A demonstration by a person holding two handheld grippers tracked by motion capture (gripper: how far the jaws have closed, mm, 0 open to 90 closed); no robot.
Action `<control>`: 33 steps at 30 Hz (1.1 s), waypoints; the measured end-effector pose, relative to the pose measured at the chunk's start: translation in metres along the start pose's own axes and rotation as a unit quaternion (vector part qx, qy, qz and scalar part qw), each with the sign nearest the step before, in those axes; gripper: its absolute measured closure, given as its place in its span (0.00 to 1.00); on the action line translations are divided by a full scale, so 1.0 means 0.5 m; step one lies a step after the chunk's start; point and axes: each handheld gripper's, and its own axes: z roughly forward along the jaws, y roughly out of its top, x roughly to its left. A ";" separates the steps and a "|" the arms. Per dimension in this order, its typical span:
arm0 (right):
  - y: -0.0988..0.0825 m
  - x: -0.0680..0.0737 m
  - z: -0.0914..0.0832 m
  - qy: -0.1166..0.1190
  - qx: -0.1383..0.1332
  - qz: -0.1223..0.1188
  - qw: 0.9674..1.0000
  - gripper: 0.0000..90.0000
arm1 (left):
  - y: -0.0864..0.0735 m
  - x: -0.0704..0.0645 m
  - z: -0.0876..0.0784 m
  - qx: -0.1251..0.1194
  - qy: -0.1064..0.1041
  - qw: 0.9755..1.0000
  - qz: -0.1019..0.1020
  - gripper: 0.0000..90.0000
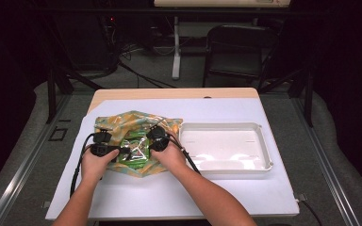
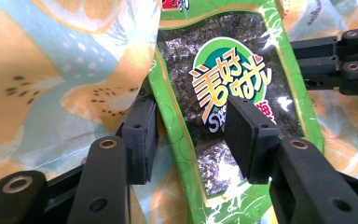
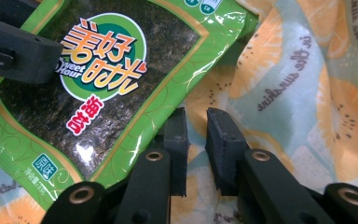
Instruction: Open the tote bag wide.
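The left gripper [image 2: 186, 135] stands wide open astride the green seaweed packet [image 2: 228, 102], gripping nothing. The right gripper [image 3: 196, 140] is nearly closed beside the packet's edge; any pinch on the fruit-print bag [image 3: 298, 93] beneath is unclear. A white tray [image 1: 264, 141] sits beside the bag.

The seaweed packet [image 2: 242, 93] is showing a glossy plastic film that is catching glare. The fruit-print bag [image 3: 303, 84] beneath it is presenting a smooth, softly shiny plastic sheet that is creasing in places. The tray [image 1: 264, 141] is appearing as smooth white plastic, reflecting light. The table [image 1: 174, 93] is showing a pale wood edge under matt white paper [image 1: 179, 193]. Each hand-held gripper is showing matt black plastic with metal rivets.
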 end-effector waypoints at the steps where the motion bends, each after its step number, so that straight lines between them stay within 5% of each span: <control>1: 0.000 0.001 0.001 -0.001 -0.002 0.000 1.000 0.87 | 0.000 0.000 0.001 0.001 0.001 1.000 0.000 0.62; 11: 0.001 0.004 -0.001 -0.008 0.005 -0.006 1.000 0.89 | -0.003 -0.003 -0.005 -0.013 0.023 1.000 0.004 0.81; 18: 0.001 0.004 -0.002 -0.010 0.008 -0.007 1.000 0.88 | -0.006 0.003 -0.009 -0.022 0.018 1.000 -0.001 0.96; 33: 0.004 -0.001 -0.032 0.004 -0.011 -0.001 1.000 0.81 | -0.012 0.000 -0.027 -0.047 0.018 0.999 -0.007 0.99</control>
